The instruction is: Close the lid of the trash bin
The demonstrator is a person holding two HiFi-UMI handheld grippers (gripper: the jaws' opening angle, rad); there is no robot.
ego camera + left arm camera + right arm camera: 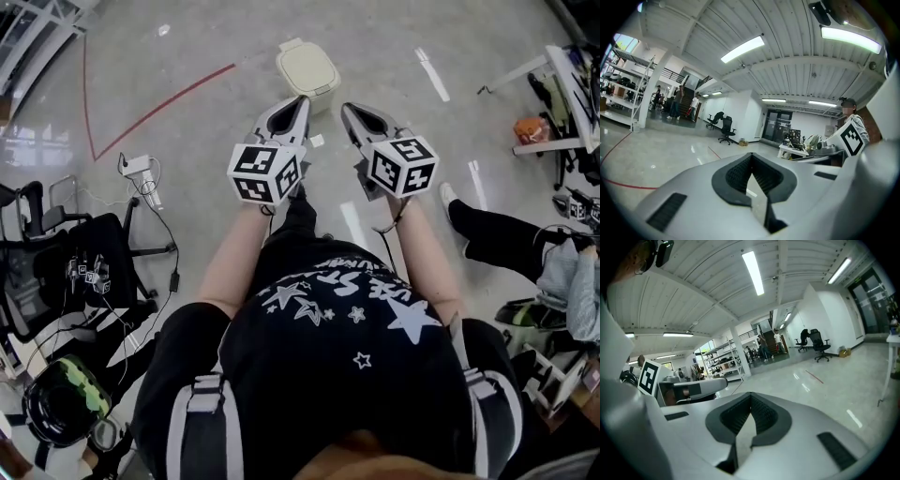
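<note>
Trash bin (308,73), cream, stands on the grey floor (187,42) at far centre, its lid lying flat on top; left gripper (300,103) and right gripper (349,110) are held side by side on the bin's near side, not touching it; each gripper's jaws meet at the tips, nothing between them; a red floor line (164,112) runs at far left.

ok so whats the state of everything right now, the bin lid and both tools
trash bin lid: looks down, closed
left tool: shut, nothing between the jaws, touching nothing
right tool: shut, nothing between the jaws, touching nothing
</note>
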